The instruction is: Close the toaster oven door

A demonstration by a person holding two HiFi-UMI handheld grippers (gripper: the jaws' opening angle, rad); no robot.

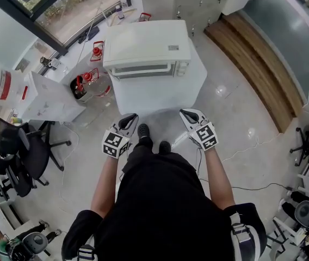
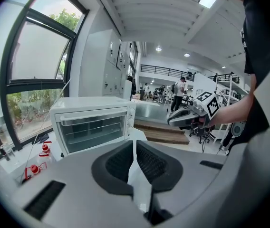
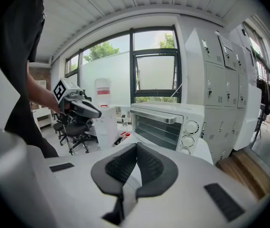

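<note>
A white toaster oven [image 1: 148, 49] stands on a white table [image 1: 198, 80], its glass door [image 1: 143, 69] upright against the front. The same oven [image 2: 92, 122] shows in the left gripper view and, with three knobs at its right, the oven [image 3: 168, 126] shows in the right gripper view. My left gripper [image 1: 128, 118] and right gripper [image 1: 186, 115] hover side by side short of the table's near edge, both shut and empty. Each gripper view catches the other: the right gripper [image 2: 173, 121] and the left gripper [image 3: 96, 114].
Red-topped items [image 1: 92, 75] lie on the floor left of the table, beside a white box [image 1: 48, 99]. Black office chairs [image 1: 21, 151] stand at the left. A wooden step [image 1: 260, 69] runs along the right. Cables [image 1: 241, 151] trail across the floor.
</note>
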